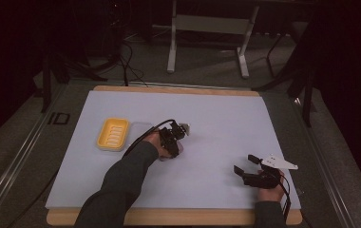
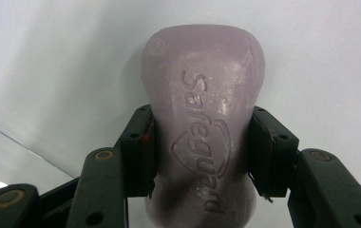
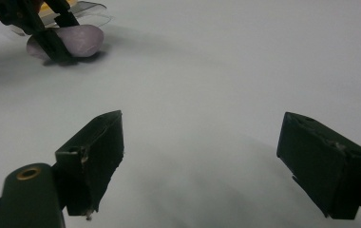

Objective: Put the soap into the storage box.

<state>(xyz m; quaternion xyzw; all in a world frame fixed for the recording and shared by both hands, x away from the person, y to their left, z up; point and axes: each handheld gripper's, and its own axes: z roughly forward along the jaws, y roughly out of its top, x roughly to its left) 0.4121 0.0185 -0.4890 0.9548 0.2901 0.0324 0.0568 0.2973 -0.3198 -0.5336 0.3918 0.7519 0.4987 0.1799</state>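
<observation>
A pale purple soap bar (image 2: 202,85) with embossed lettering lies between the pads of my left gripper (image 2: 202,152), which is shut on its narrow waist. In the high view this gripper (image 1: 174,141) is near the middle of the white mat (image 1: 216,118), pointing down, with the soap (image 1: 178,149) under it. The right gripper view shows the soap (image 3: 81,39) low on the mat, far off at the upper left. My right gripper (image 1: 245,163) rests at the front right, open, with nothing between its fingers (image 3: 98,152).
A yellow ribbed soap dish (image 1: 113,134) sits left of the left gripper, with a clear plastic lid (image 1: 140,126) beside it. The mat lies on a wooden board (image 1: 178,89). Dark floor, cables and a stand's legs (image 1: 207,42) are beyond the table.
</observation>
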